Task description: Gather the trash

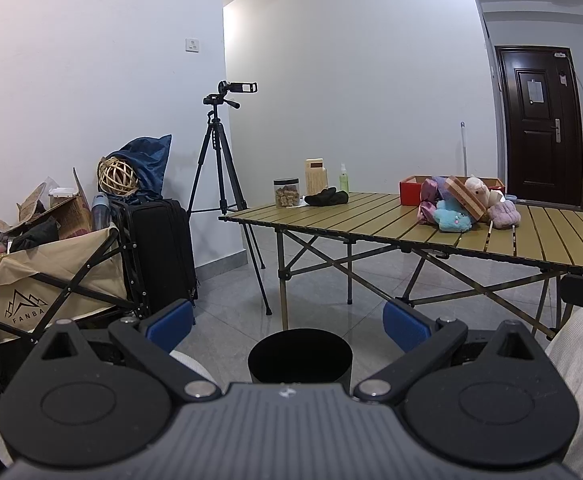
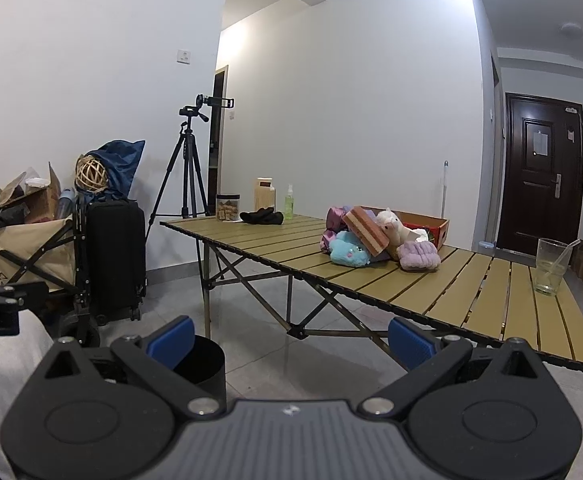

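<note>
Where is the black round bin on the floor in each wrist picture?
Left wrist: the black bin sits low in the centre, between the open jaws.
Right wrist: the black bin is at lower left, partly behind the left blue pad.
Shared landmark: the slatted folding table stands beyond it in both.

Slatted folding table [image 2: 471,292] carries plush toys [image 2: 349,254], jar [image 2: 227,208], glass [image 2: 549,266].

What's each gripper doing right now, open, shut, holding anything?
Left gripper: open, holding nothing, above the black bin.
Right gripper: open, holding nothing, facing the folding table.
</note>
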A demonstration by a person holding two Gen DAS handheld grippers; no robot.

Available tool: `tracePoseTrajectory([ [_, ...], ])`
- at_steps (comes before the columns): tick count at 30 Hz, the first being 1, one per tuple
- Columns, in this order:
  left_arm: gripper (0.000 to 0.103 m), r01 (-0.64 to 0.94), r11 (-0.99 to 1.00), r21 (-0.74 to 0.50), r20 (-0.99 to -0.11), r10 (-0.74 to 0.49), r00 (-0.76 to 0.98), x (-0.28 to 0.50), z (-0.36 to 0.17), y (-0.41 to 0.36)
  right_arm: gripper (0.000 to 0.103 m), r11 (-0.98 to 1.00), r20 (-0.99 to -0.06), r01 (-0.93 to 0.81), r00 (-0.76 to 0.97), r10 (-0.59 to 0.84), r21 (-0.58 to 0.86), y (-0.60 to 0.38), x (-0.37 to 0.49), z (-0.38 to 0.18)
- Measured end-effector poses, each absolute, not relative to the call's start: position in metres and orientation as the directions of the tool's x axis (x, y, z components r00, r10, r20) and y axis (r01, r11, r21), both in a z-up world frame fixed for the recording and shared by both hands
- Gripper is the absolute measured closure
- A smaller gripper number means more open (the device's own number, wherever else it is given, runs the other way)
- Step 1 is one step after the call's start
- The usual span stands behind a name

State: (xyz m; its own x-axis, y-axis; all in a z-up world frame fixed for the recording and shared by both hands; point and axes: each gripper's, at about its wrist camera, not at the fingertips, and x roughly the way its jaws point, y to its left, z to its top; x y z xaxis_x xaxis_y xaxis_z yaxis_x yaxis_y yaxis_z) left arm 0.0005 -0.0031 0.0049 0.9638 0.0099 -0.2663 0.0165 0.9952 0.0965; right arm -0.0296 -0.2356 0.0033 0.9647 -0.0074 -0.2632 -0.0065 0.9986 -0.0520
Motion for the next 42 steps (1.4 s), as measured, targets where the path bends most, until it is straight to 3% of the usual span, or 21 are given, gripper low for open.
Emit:
tracePoseTrajectory([
  [29, 0.0, 0.024, 0.995, 0.095, -0.279, 0.003, 0.96, 0.002, 0.001, 0.0, 0.0, 0.999, -0.267, -0.022, 0.964, 0.008, -0.048, -0.236, -0.027, 0.003],
  [37, 0.0, 0.075, 0.993, 0.089, -0.324, -0.042, 0.945, 0.018, -0.001, 0.002, 0.0, 0.999, -0.298, -0.037, 0.954, 0.028, -0.027, -0.239, -0.018, -0.002],
  [42, 0.0, 0.104, 0.982, 0.156, -0.282, -0.056, 0.958, 0.049, -0.002, -0.014, 0.0, 0.997, -0.321, -0.074, 0.945, 0.066, -0.013, -0.249, 0.004, 0.002],
])
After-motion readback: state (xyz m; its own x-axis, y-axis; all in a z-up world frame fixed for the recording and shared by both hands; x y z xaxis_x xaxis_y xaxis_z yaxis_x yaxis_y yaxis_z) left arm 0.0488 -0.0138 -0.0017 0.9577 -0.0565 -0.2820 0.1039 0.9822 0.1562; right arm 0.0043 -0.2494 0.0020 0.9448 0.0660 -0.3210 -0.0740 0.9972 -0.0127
